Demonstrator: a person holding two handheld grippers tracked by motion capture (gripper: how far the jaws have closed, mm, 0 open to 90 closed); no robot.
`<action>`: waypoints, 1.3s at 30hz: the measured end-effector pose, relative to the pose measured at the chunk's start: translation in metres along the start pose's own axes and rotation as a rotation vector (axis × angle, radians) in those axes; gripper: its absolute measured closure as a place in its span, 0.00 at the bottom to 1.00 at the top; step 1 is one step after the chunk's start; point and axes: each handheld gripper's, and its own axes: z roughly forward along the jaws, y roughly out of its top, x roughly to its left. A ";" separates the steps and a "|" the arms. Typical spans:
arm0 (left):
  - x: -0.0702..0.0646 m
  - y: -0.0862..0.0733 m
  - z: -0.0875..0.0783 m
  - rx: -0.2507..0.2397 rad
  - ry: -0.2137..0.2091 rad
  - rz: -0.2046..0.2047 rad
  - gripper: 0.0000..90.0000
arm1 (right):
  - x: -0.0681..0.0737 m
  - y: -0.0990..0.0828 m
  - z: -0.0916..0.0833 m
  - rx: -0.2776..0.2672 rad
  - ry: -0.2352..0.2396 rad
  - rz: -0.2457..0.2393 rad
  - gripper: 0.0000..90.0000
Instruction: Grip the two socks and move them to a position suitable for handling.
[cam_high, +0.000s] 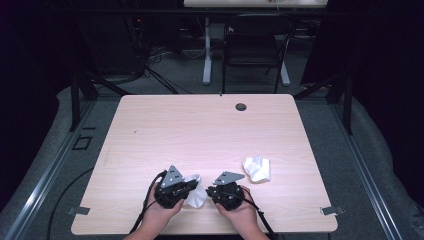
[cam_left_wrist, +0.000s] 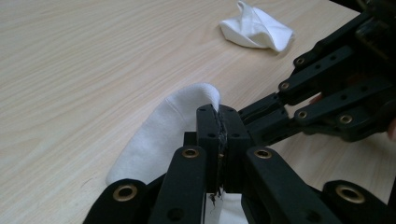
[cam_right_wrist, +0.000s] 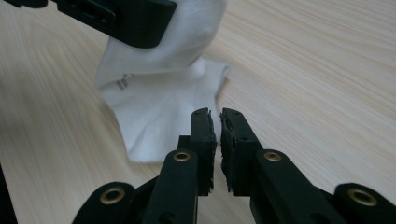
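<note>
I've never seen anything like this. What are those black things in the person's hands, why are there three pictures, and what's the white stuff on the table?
No robot here: a person holds a pair of black tongs in each hand, the left tongs and the right tongs. One picture comes from a fixed camera above, looking down on the wooden table. The other two come from small cameras riding on each pair of tongs, looking along the jaws.

The white things look like socks. The left tongs are shut on the near sock, lifting part of it. The right tongs sit just beside it, jaws almost closed with only a thin gap, gripping nothing. A second, crumpled sock lies apart to the right, untouched.
</note>
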 end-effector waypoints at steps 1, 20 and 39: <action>0.001 -0.001 -0.001 -0.009 0.000 -0.010 0.99 | 0.001 0.001 0.003 -0.008 0.015 0.012 0.92; 0.033 -0.025 -0.042 -0.003 0.071 -0.065 0.97 | 0.002 -0.004 0.007 0.074 -0.038 -0.061 1.00; 0.050 -0.045 -0.057 0.035 0.109 -0.124 0.83 | -0.011 -0.019 -0.013 0.075 -0.067 -0.060 1.00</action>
